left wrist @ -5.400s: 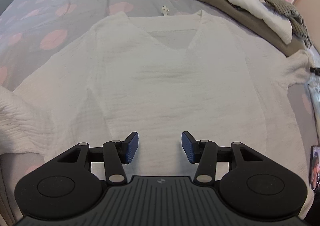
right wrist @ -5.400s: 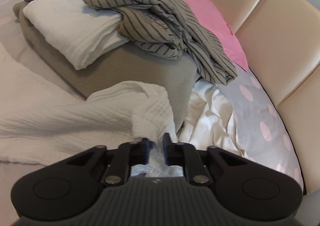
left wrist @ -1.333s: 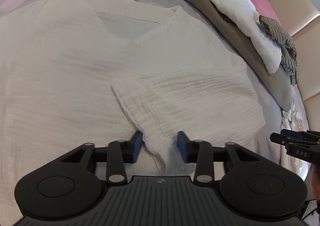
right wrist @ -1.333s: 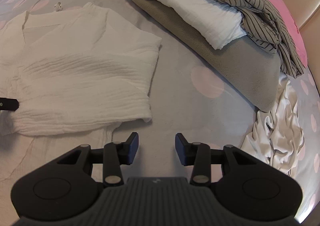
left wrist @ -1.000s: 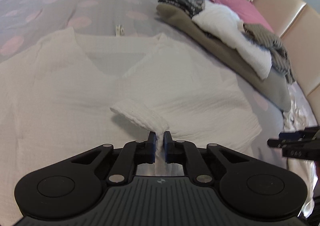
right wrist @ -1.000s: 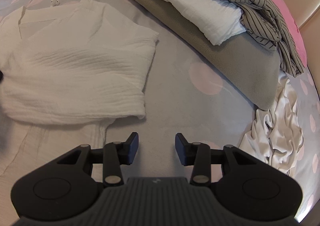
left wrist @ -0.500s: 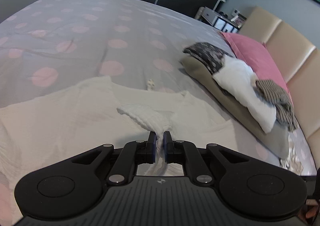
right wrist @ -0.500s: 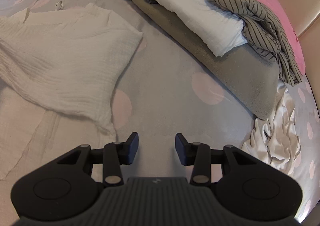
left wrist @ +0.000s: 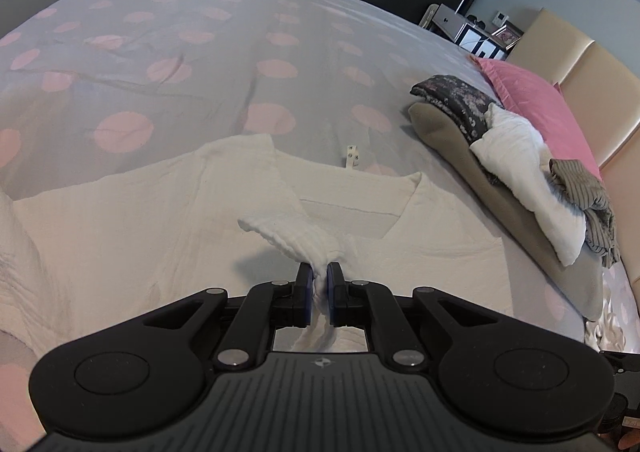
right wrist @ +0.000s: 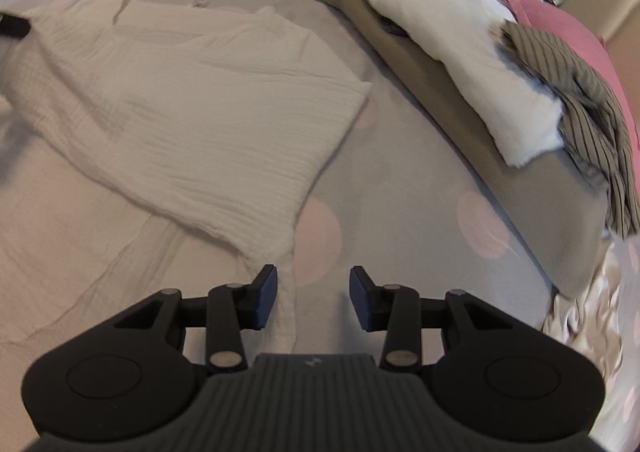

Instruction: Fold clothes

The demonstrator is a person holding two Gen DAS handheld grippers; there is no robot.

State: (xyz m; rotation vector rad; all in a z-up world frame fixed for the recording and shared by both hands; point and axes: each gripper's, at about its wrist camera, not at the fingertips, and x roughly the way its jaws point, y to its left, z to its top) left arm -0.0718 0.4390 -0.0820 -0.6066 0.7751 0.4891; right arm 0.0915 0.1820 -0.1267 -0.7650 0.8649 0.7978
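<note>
Folding the white shirt (left wrist: 168,228) on the bed (left wrist: 208,63), my left hand-held gripper (left wrist: 319,294) pinches its sleeve cuff (left wrist: 292,240) shut, lifted just ahead. My right hand-held gripper (right wrist: 313,294) hangs half open, holding nothing, the shirt's edge under it. Next I should lay the sleeve flat across the shirt.

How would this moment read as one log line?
left gripper: shut on sleeve | right gripper: open | white top: on bed
</note>
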